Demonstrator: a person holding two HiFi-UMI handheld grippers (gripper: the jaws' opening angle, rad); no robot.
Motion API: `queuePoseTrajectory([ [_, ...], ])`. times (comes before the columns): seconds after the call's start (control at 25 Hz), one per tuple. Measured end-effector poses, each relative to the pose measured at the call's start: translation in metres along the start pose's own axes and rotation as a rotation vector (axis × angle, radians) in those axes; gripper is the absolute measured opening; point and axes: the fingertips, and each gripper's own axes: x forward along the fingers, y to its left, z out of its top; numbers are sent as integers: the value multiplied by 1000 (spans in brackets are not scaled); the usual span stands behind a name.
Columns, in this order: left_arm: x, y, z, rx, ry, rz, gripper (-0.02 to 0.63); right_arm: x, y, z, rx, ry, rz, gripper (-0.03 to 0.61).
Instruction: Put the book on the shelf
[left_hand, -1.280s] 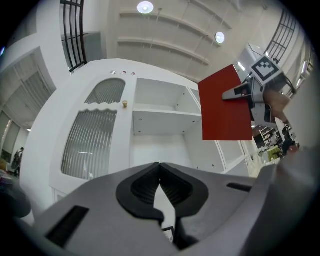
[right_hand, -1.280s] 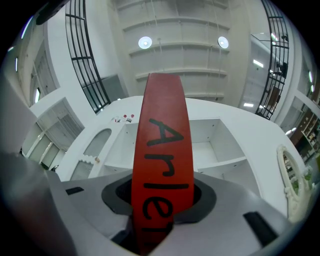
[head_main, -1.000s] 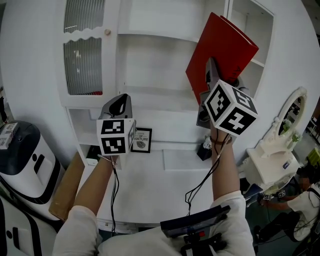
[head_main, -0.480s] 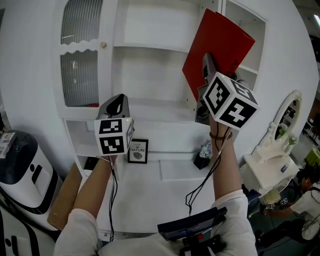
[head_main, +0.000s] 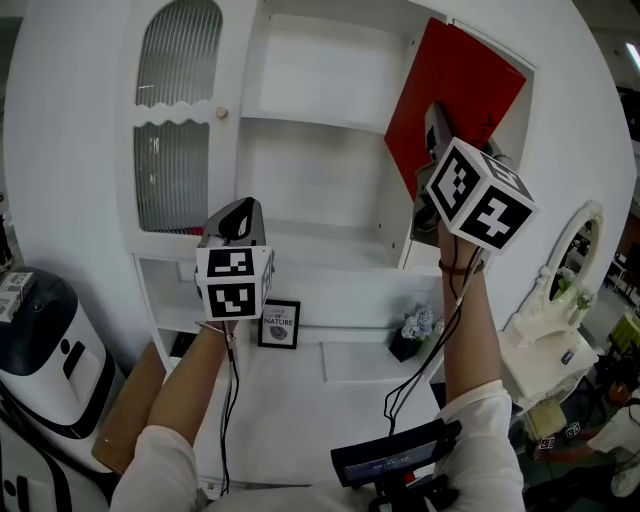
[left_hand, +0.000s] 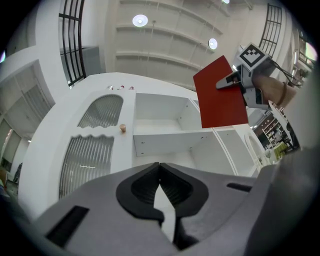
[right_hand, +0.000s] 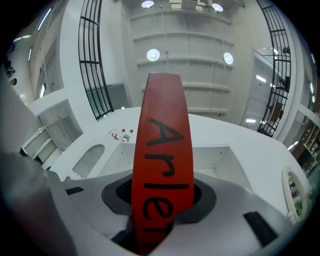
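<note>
Slippage worries me: my right gripper (right_hand: 161, 200) clamps the lower end of the red book (right_hand: 162, 145), which stands tilted beyond my fingers (right_hand: 202, 197) before the shelf (head_main: 320, 128), where a corner striking the divider (head_main: 398, 240) could twist it loose; my left gripper (left_hand: 160, 186) is pinched together, empty.

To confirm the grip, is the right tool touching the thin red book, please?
Touching: the right gripper view shows the right tool clamped on the thin red book.

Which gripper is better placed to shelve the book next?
Right. The right gripper grips the red book, raised by the shelf; the left gripper is shut, empty and lower.
</note>
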Motion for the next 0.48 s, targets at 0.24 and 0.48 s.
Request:
queuePoseTrajectory([
  [0.24,3,12,8,3,-12,12,8,19,-4,16,-12,-17,-9,175],
  [0.48,12,17,17,6,-35,11,8,42,-16,17,10,2,-29,175],
])
